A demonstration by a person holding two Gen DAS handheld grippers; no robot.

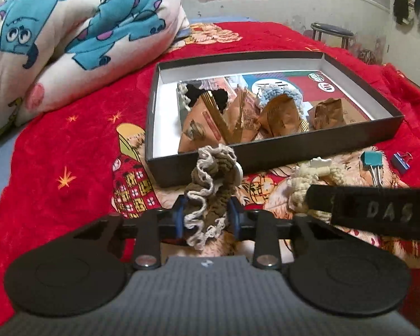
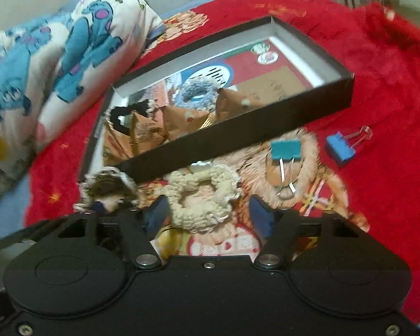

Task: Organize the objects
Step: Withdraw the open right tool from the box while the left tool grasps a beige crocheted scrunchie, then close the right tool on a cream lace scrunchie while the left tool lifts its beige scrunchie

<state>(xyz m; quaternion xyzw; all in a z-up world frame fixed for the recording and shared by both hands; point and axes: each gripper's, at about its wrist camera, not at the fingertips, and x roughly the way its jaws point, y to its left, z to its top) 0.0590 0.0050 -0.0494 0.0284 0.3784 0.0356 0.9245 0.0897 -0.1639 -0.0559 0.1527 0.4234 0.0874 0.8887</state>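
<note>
Covering the bed, a red plush cartoon blanket bears a black cardboard box; the left gripper pinches a brown lace-edged scrunchie, the right gripper stands wide around a cream knitted scrunchie; white "DAS" lettering is readable.

Both wrist cameras look down steeply and close over a red blanket, sharing the black box at twelve o'clock and the cream scrunchie.
</note>
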